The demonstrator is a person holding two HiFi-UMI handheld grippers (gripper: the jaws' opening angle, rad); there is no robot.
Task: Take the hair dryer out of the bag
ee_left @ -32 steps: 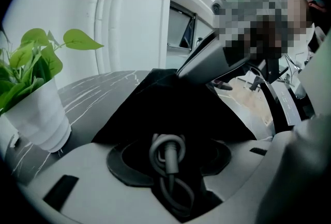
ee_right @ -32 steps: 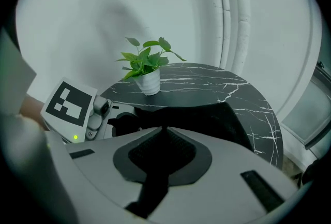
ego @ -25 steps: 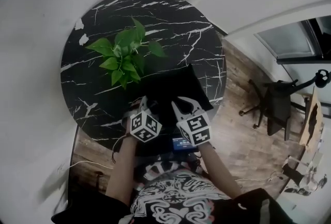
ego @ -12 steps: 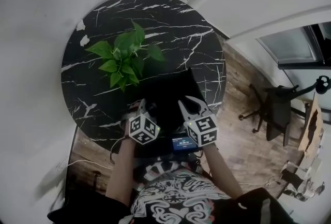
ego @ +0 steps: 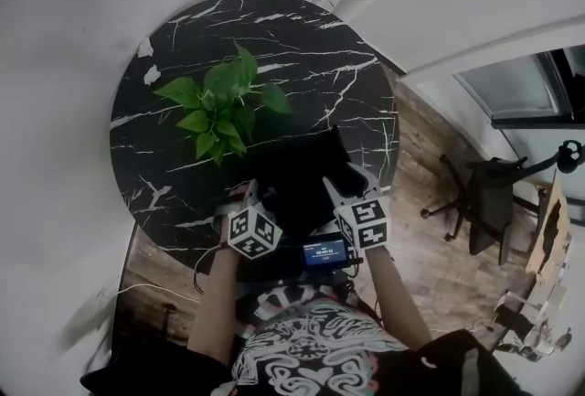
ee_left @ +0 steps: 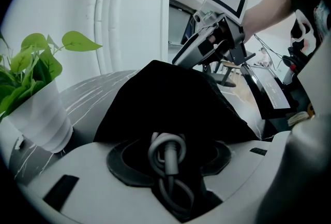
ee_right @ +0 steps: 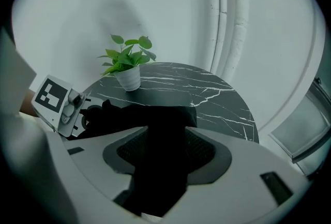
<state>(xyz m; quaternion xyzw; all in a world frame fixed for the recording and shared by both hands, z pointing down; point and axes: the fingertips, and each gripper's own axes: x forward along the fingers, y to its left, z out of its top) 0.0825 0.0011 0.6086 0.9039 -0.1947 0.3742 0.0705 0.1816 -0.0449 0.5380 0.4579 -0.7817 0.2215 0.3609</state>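
Head view: the round black marble counter [ego: 155, 175] carries, from left to right, a potted plant [ego: 219, 101] and a black bag [ego: 302, 167] at the near edge. The left gripper [ego: 248, 192] sits at the bag's near left corner. The right gripper [ego: 348, 179] sits at its near right corner.

Step in hand: freeing the hair dryer from the bag. The body of the hair dryer shows in no view; judged from the mounded fabric, it is still inside. Only a grey cord [ee_left: 166, 153], wound into a coil, is exposed at the bag's left end.

Left gripper view: the jaws stand wide and appear to grasp the coiled cord together with a fold of bag fabric. Cord and fabric fill the gap from pad to pad, close to the jaw roots. The rest of the bag rises just beyond the tips as a dark mound.

Right gripper view: the jaws have just been opening and now stand released. A strip of bag fabric lies between them, running from the roots out past the tips, but the pads do not clamp it.

Next move, as a judgement: the right gripper needs a fresh hold on the bag, farther from the cord. It can then draw the fabric away while the left gripper keeps the cord fixed. The coil may loosen if it is pulled alone.
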